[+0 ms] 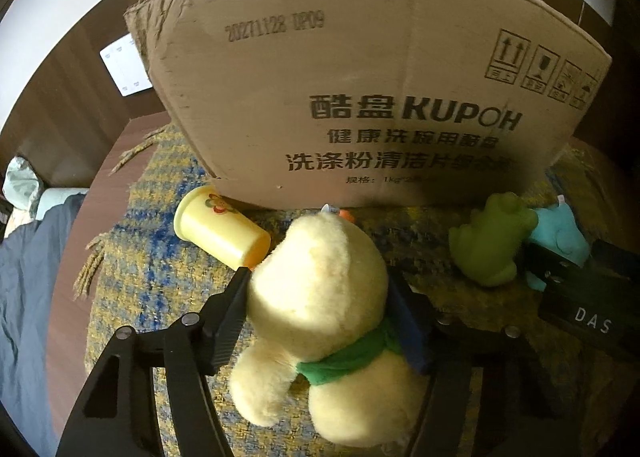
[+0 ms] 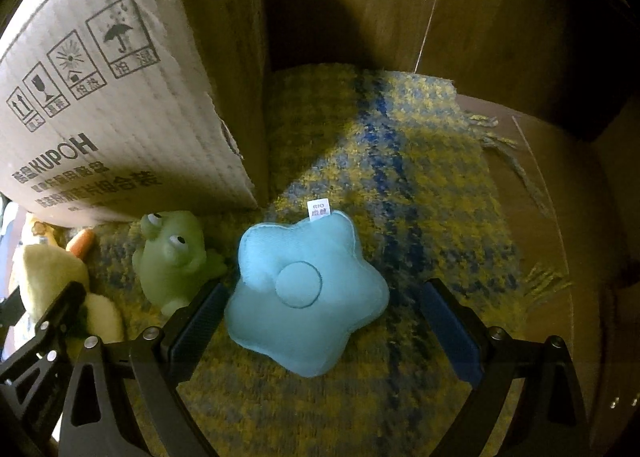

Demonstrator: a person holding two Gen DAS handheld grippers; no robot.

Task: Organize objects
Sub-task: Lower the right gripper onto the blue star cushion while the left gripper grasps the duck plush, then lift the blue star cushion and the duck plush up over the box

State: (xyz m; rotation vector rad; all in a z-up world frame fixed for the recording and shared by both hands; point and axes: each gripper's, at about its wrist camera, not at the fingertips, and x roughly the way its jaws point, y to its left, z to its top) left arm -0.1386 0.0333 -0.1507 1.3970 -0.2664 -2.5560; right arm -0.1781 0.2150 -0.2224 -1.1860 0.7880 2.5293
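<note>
The left gripper [image 1: 320, 293] jaws clench the yellow plush [image 1: 320, 289], seemingly to lift it boxward; the right gripper [image 2: 320, 309] jaws straddle the blue star [image 2: 308, 293], released.

Both fisheye views bend straight lines hard and go black at the corners. The left wrist view is brighter, light falling on the cardboard box [image 1: 360, 97] and plush head [image 1: 320, 269]. The right wrist view is dim, yellowish, with the box [image 2: 120, 117] casting a deep shadow behind it.
</note>
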